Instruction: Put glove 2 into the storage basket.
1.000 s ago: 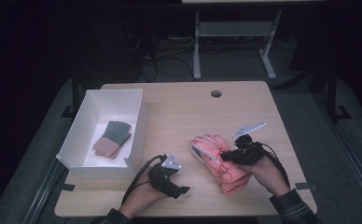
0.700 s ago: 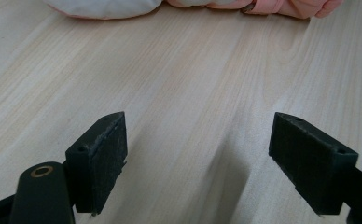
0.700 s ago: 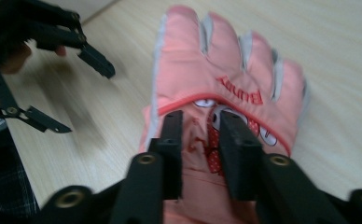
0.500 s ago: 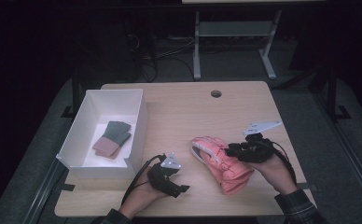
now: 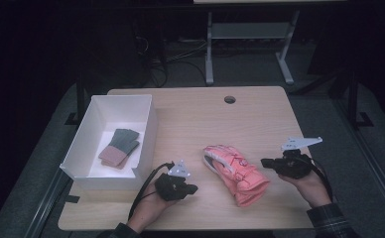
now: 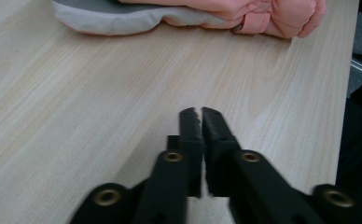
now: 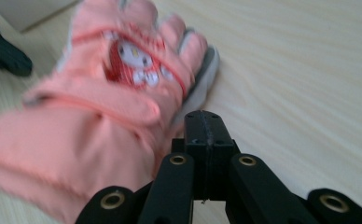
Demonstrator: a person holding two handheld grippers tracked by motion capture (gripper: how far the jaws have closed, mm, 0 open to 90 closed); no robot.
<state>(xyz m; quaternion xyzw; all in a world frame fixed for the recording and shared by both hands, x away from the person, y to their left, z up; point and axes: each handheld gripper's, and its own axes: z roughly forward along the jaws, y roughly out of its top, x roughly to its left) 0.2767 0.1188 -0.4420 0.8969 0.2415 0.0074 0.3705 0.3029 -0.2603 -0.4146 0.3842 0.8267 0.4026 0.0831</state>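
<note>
Pink padded glove (image 5: 236, 173), one, lying flat on the wooden table (image 5: 260, 119), cartoon patch facing up, grey palm edge toward the left side. Right gripper (image 5: 266, 162): jaws pressed together with nothing between them; in the right gripper view the glove (image 7: 100, 116) lies just ahead of the tips and off to their left, very near, contact not discernible. Left gripper (image 5: 193, 189): jaws all but closed, a hairline slit at the tips, holding nothing; in the left gripper view the glove (image 6: 207, 14) lies well ahead of the tips, across bare tabletop, grey-white edge nearest the jaws. White box (image 5: 146, 130), open top, beyond and to the left of the left gripper, holding a folded green and pink cloth item (image 5: 120, 147). Change from one second earlier: the right gripper then sat over the glove's upper right part; it has since drawn back to the right and now stands clear beside the cuff end; the glove has shifted and turned slightly; the left gripper has kept its place
</note>
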